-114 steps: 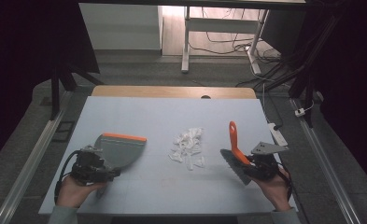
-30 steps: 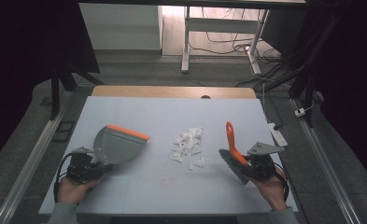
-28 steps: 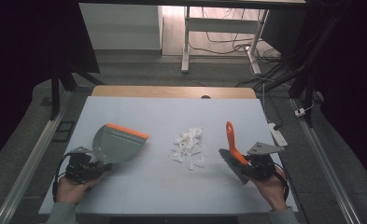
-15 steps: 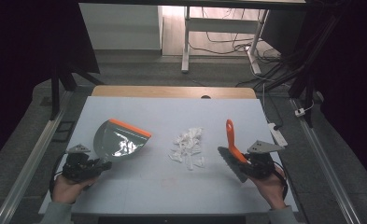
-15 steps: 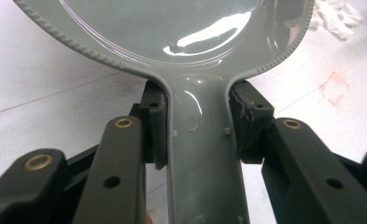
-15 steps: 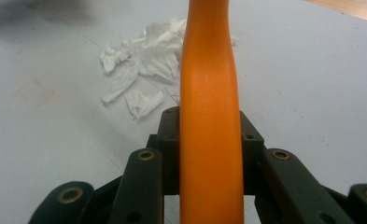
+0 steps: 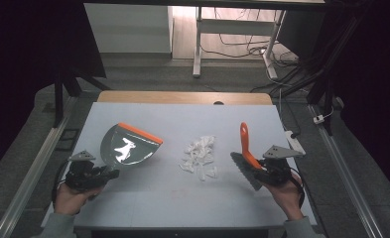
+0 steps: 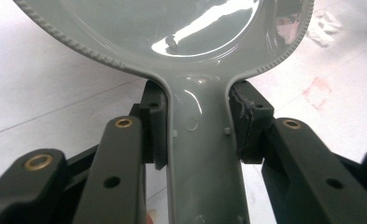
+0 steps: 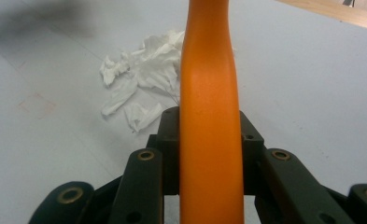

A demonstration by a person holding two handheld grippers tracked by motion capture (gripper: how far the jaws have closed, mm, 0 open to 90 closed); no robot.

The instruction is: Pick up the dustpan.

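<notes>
left gripper (image 7: 100, 174), low and left of the paper scraps (image 7: 199, 156), pinches the tilted dustpan (image 7: 128, 148) by its handle; right gripper (image 7: 256, 167), right of them, clamps the brush (image 7: 245, 148), handle upright.

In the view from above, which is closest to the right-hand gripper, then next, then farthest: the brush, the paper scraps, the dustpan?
From the right gripper:
1. Brush, clamped in its jaws.
2. Paper scraps, mid-table, to its left.
3. Dustpan, far left, held by the left gripper.

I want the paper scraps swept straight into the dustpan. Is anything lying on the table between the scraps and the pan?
Nothing visible: bare table separates the paper scraps from the dustpan, held tilted with its lip off the surface.
</notes>
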